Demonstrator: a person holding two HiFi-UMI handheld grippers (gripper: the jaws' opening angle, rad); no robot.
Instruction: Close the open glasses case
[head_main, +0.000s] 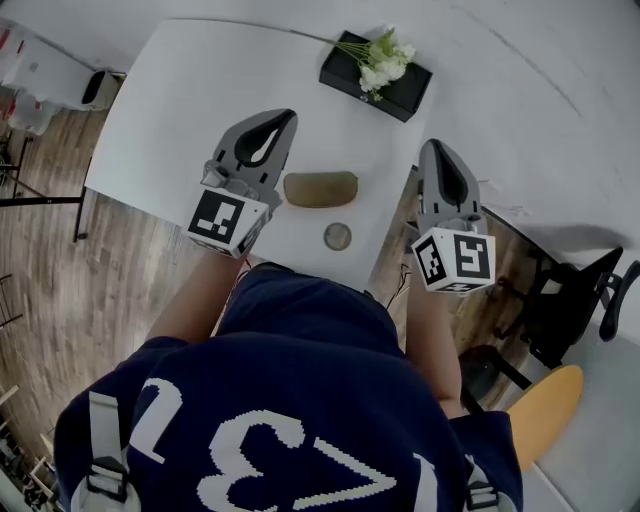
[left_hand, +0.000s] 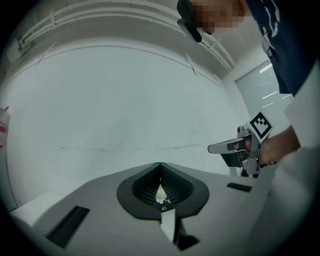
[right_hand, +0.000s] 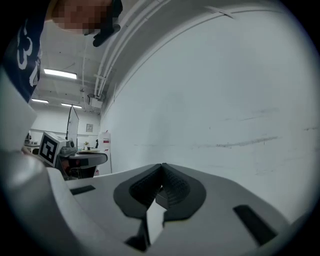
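Note:
The brown glasses case (head_main: 320, 188) lies on the white table (head_main: 190, 110) with its lid down, between the two grippers as seen from the head view. My left gripper (head_main: 291, 114) is held up to the left of the case, jaws together and nothing in them. My right gripper (head_main: 432, 146) is up over the table's right edge, also shut and empty. Neither touches the case. Both gripper views face a bare white wall past closed tips: the left gripper (left_hand: 160, 164) and the right gripper (right_hand: 161, 165). The case is in neither gripper view.
A black box with white flowers (head_main: 376, 68) stands at the table's far edge. A small round disc (head_main: 337, 236) lies near the front edge, just below the case. A black office chair (head_main: 575, 295) and a yellow stool (head_main: 545, 410) stand to the right on the wooden floor.

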